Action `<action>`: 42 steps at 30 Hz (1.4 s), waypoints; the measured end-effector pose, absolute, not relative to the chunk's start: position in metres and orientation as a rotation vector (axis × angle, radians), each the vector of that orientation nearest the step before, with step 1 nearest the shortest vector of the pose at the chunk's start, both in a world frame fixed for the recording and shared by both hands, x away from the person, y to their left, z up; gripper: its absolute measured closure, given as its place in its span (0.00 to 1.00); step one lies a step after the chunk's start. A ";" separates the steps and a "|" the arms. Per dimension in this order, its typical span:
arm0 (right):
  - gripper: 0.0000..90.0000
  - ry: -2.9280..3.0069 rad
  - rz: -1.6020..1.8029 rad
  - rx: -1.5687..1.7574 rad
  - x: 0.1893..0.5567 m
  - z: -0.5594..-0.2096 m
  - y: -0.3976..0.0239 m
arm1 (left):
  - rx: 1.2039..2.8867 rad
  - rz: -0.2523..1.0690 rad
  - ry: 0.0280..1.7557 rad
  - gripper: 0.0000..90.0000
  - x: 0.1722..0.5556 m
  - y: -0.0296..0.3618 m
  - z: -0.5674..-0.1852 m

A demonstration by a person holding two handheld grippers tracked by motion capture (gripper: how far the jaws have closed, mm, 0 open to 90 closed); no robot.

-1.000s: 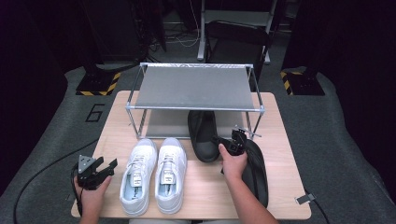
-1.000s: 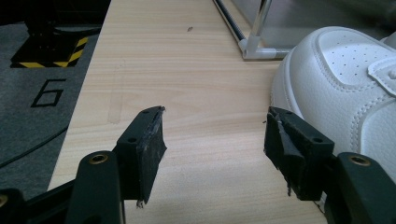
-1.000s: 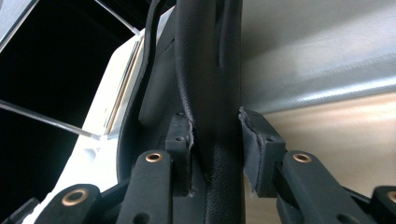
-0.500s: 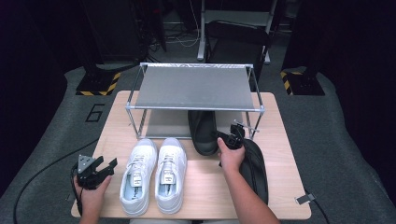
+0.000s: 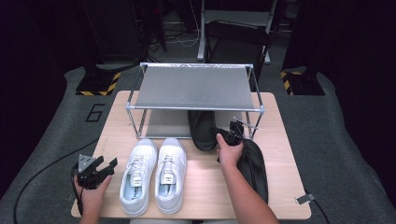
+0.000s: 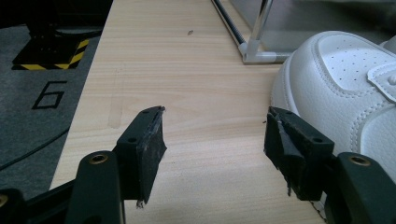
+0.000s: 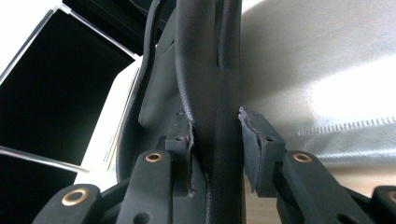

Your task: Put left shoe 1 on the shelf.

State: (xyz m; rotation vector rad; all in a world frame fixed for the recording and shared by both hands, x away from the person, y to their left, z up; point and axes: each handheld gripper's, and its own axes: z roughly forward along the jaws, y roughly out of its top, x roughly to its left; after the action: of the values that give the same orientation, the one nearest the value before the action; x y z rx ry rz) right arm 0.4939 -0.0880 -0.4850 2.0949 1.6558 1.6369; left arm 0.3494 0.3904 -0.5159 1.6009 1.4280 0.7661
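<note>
The right tongs (image 5: 232, 132) pinch the soft heel collar of a black shoe (image 5: 201, 128) under the rack (image 5: 194, 87) near the surface's far edge, a light, pliable grip point, while the left tongs (image 5: 99, 167) gape empty.

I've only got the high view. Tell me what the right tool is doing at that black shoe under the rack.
Observer: The right tool is clamped on the heel edge of the black shoe, pads pressing both sides.
Operator: Report the left tool.
Observer: The left tool is open with bare table between its pads.
Operator: Say how close it is to the white shoes.
Observer: Its right pad sits right beside the toe of the nearest white shoe; I can't tell if they touch.
</note>
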 end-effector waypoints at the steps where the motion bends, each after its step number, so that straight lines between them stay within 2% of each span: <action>1: 0.73 1.656 1.637 2.095 0.494 -0.485 -0.088 | 1.601 0.767 1.427 0.42 0.349 0.391 -0.516; 18: 0.73 1.579 1.707 2.169 0.519 -0.498 -0.074 | 1.579 0.780 1.429 0.42 0.349 0.392 -0.517; 42: 0.73 1.532 1.639 2.187 0.549 -0.512 -0.069 | 1.585 0.770 1.431 0.42 0.346 0.395 -0.517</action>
State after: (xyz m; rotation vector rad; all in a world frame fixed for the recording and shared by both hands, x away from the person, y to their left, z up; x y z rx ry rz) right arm 0.5491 -0.0687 -0.5116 2.1874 1.5320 1.6393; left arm 0.3456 0.3950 -0.5168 1.5847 1.4313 0.7701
